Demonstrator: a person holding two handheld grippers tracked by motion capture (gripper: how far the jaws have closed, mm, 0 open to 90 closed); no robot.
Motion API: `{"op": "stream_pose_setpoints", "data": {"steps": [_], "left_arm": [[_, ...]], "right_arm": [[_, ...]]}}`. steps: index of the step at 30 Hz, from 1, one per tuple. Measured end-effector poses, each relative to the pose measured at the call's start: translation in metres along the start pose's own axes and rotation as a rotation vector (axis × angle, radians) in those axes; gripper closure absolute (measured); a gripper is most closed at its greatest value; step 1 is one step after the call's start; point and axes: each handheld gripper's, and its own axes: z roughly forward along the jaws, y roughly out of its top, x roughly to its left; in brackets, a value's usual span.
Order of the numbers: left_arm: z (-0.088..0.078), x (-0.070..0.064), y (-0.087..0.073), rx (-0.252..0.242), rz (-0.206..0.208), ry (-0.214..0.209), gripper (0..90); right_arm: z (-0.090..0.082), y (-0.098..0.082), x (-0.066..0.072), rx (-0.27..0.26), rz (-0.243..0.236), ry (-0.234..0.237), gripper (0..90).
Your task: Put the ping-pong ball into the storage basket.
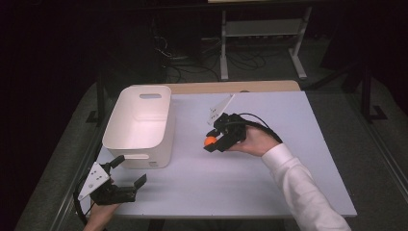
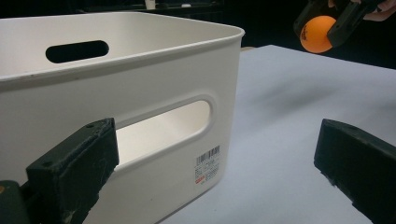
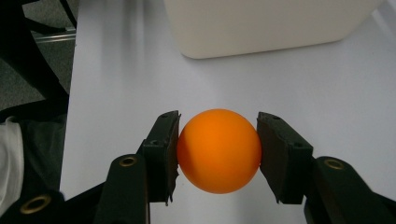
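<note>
An orange ball (image 3: 218,150) is clamped between the two black jaws of my right gripper (image 3: 218,156), which is shut on it. In the high view this gripper (image 1: 212,142) hovers over the middle of the white table (image 1: 269,183), right of the white bin (image 1: 144,108), with the ball (image 1: 209,141) at its tip. The left gripper view catches the ball (image 2: 317,33) at the top right. My left gripper (image 1: 131,169) rests at the table's front left corner, jaws wide apart with nothing between them. It faces the bin's near wall (image 2: 154,116) with its handle slot.
The bin is empty inside and carries a barcode label (image 2: 208,165) on its near wall. A shelf frame (image 1: 262,29) and cables stand on the floor beyond the table. A wooden strip (image 1: 231,87) edges the table's far side.
</note>
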Motion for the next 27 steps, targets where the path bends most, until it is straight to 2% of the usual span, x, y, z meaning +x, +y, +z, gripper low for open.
{"op": "stream_pose_setpoints", "data": {"steps": [10,13,18,24,27], "left_arm": [[0.0,0.0,0.0,-0.002,-0.002,-0.001,0.0],[0.0,0.0,0.0,0.001,0.002,-0.001,0.0],[0.001,0.0,0.0,-0.008,-0.001,-0.004,0.0],[0.001,0.0,0.0,-0.007,-0.004,-0.003,0.0],[0.001,0.0,0.0,-0.006,-0.004,-0.003,0.0]], "right_arm": [[-0.003,0.011,-0.001,-0.002,-0.03,0.0,49.4],[-0.006,0.014,0.002,0.014,0.003,0.007,49.4],[-0.008,0.019,0.0,0.007,-0.023,0.003,49.4],[-0.012,0.025,0.0,0.015,-0.018,-0.003,49.4],[-0.013,0.028,-0.003,0.004,-0.04,-0.006,49.3]]}}
